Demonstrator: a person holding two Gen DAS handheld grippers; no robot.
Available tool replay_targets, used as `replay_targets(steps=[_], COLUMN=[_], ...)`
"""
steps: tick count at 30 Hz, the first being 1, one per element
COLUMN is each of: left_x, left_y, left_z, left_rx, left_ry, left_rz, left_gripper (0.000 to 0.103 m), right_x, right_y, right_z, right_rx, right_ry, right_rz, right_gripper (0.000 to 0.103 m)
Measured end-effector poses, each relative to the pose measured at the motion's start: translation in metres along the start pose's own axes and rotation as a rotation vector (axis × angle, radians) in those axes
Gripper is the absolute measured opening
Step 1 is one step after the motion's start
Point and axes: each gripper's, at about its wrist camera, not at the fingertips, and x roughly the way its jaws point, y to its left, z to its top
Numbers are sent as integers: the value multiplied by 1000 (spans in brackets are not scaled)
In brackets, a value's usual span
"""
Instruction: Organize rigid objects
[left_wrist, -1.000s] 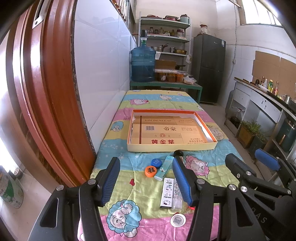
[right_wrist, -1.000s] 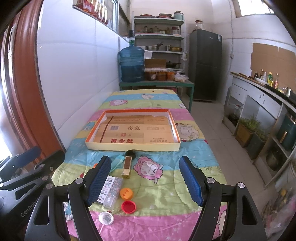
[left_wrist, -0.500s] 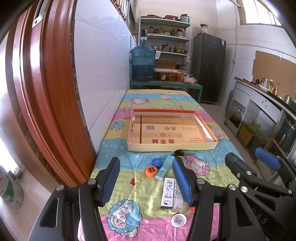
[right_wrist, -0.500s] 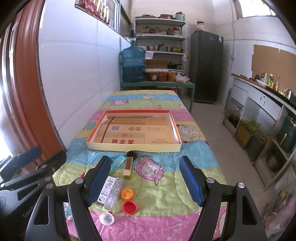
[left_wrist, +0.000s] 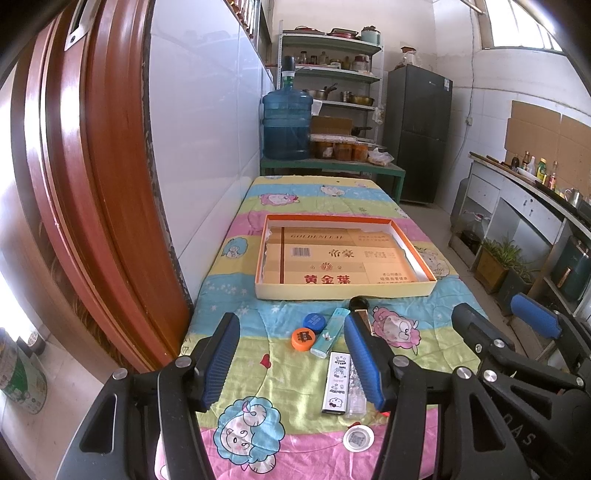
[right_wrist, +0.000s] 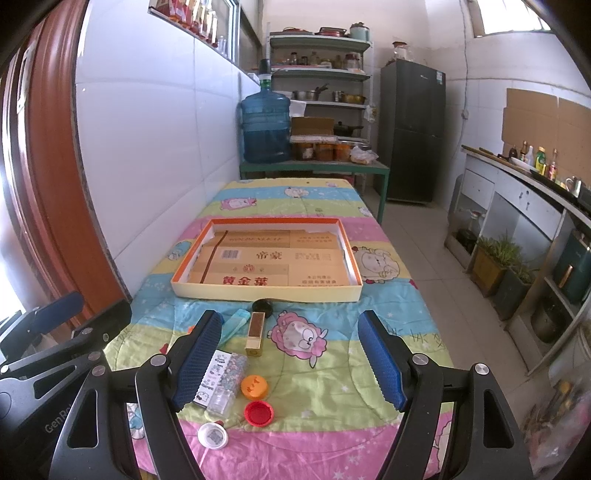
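Small items lie on a cartoon-print blanket in front of a shallow yellow-and-orange box tray (left_wrist: 343, 291) lined with cardboard; the tray also shows in the right wrist view (right_wrist: 266, 291). They include a blue cap (left_wrist: 314, 320), an orange cap (left_wrist: 303, 338), a teal lighter (left_wrist: 330, 332), a white printed lighter (left_wrist: 336, 380), a gold-brown box (right_wrist: 255, 334), a black round object (right_wrist: 262, 305), an orange cap (right_wrist: 254, 386), a red cap (right_wrist: 259, 412) and a white round lid (right_wrist: 212, 435). My left gripper (left_wrist: 291, 360) and right gripper (right_wrist: 290, 363) are open and empty, above the near items.
A white tiled wall and a red wooden door frame (left_wrist: 92, 184) run along the left. A green table with a blue water jug (left_wrist: 286, 125) stands beyond the blanket. A dark fridge (right_wrist: 410, 136), shelves and a counter with planters (right_wrist: 495, 262) are at the right.
Both grippers have crept slightly forward and down toward the items. Nothing on the blanket has moved.
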Motion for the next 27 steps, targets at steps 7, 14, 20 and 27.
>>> replay_targets(steps=[7, 14, 20, 27], left_x=[4, 5, 6, 7], left_y=[1, 1, 1, 1], left_z=[-6, -7, -10, -13], left_rx=[-1, 0, 0, 0], left_ry=[4, 6, 10, 11], left_rz=[0, -1, -1, -1], left_gripper=[59, 59, 59, 59], right_x=[1, 1, 1, 2], right_y=[1, 1, 1, 1], right_z=[0, -1, -1, -1], right_rx=[-1, -2, -3, -3], right_ry=[0, 1, 1, 2], right_rz=[-1, -2, -2, -2], right_gripper=[78, 78, 78, 78])
